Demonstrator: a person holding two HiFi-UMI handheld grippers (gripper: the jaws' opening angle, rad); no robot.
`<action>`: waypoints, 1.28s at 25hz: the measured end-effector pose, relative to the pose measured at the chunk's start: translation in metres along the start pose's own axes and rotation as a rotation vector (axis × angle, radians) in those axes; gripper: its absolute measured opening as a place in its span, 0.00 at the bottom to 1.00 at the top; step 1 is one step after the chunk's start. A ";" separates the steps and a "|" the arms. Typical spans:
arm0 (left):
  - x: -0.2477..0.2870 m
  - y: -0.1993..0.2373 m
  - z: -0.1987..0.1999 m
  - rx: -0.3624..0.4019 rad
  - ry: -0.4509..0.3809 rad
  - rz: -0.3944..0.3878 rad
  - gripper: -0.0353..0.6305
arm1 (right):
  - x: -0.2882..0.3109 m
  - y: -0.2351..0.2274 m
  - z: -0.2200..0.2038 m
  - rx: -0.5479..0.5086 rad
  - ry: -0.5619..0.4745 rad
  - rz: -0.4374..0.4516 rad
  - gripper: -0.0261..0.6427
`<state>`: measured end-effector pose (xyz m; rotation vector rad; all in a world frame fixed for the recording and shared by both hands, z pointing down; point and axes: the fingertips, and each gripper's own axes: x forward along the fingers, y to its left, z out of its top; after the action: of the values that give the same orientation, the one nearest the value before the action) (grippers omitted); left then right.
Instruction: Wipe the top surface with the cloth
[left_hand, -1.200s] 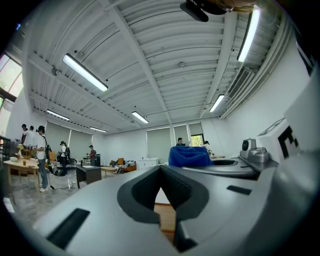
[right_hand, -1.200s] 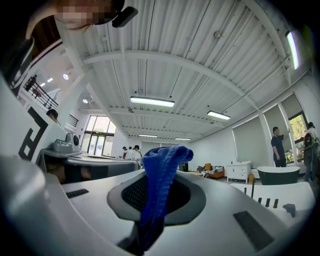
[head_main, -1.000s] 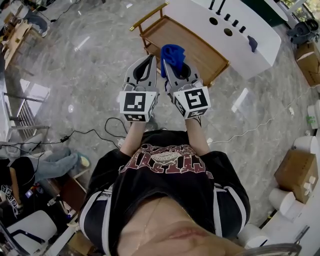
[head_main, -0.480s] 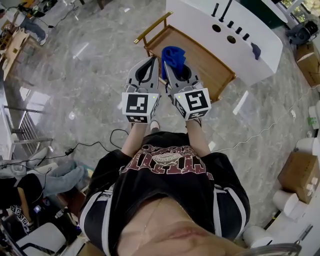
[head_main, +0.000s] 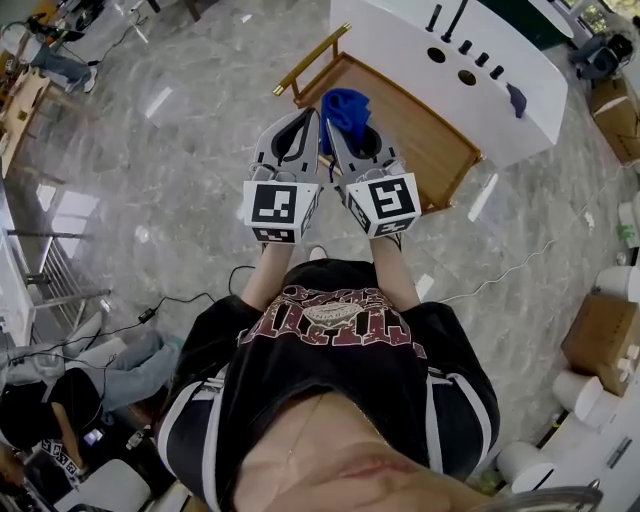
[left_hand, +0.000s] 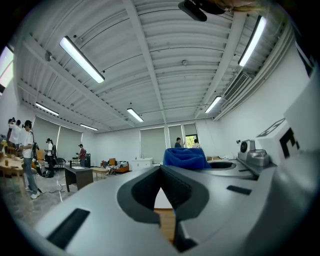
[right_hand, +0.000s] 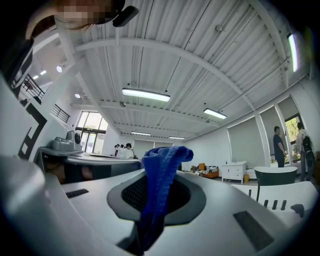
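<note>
Evidently, right gripper (head_main: 334, 130) clamped the blue cloth (head_main: 346, 106), its length pointing 12 o'clock; left gripper (head_main: 309, 118) closed, empty

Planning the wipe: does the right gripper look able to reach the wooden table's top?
Probably yes: the right gripper, shut on the cloth, hovers before the wooden table; its top looks bare.

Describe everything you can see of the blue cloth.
The blue cloth is a deep-blue, knitted-looking rag, soft and bunched. The right claw is shut on its lower part, and the crumpled rest stands up past the claw's tips. It is held in the air over the wooden top, touching only that claw.
</note>
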<state>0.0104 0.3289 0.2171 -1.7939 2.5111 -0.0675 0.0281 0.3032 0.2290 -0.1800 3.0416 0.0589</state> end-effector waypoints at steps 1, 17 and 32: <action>0.002 0.003 -0.001 0.001 0.001 -0.006 0.12 | 0.003 -0.001 -0.001 0.001 0.001 -0.008 0.13; 0.056 0.024 -0.017 -0.003 0.040 -0.046 0.12 | 0.046 -0.041 -0.016 0.030 0.019 -0.054 0.13; 0.179 0.040 -0.022 0.003 0.061 -0.022 0.12 | 0.114 -0.143 -0.027 0.036 0.036 -0.016 0.13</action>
<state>-0.0872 0.1724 0.2331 -1.8460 2.5311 -0.1287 -0.0700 0.1469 0.2399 -0.2053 3.0746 -0.0006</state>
